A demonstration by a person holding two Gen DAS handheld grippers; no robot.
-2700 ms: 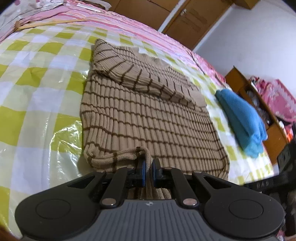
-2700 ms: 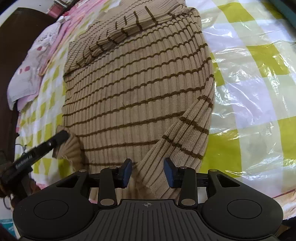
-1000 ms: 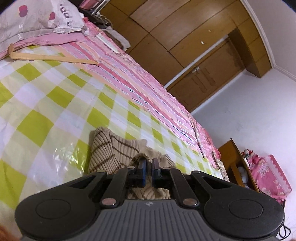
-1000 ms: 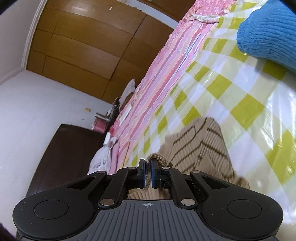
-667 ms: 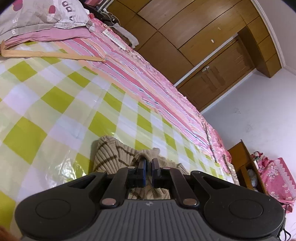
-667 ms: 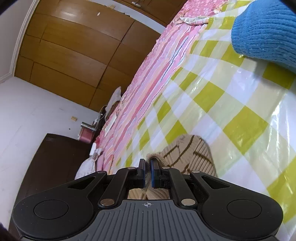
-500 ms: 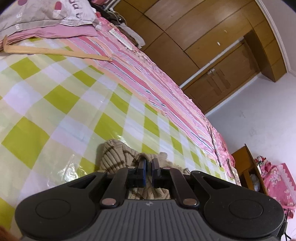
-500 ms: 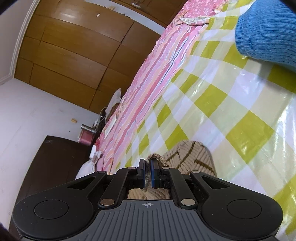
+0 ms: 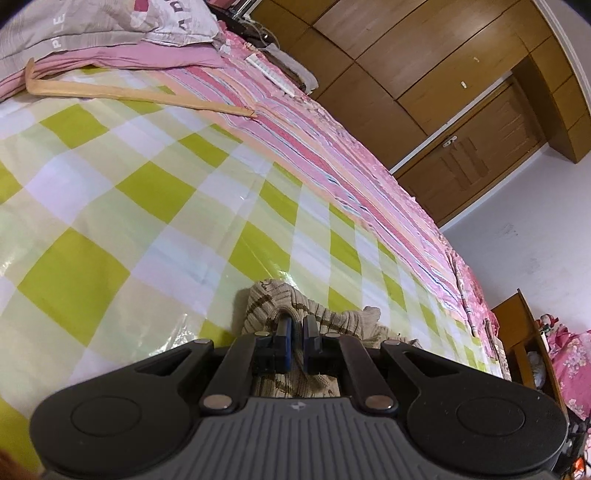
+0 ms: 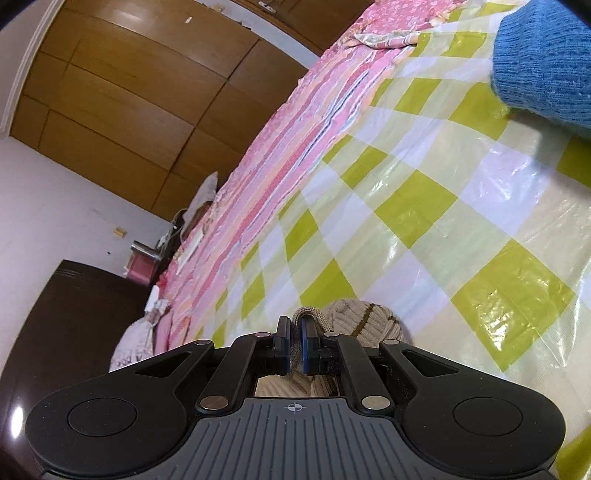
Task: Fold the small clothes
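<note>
Two grips carry one fold. In the left wrist view, the left gripper (image 9: 294, 334) has its fingers clamped on the sweater (image 9: 273, 304), a beige ribbed knit with brown stripes bunched just beyond the tips, over the checked bed sheet (image 9: 122, 206). In the right wrist view, the right gripper (image 10: 293, 332) pinches the sweater's (image 10: 354, 317) edge likewise. Next, I judge: lay the edge down evenly, then let go.

On the grey pillowcase (image 9: 110, 18) at the head of the bed we read only pieces of white lettering: "PLE" along its left part and "AP" near its right corner, both cut off. We find nothing else readable.
</note>
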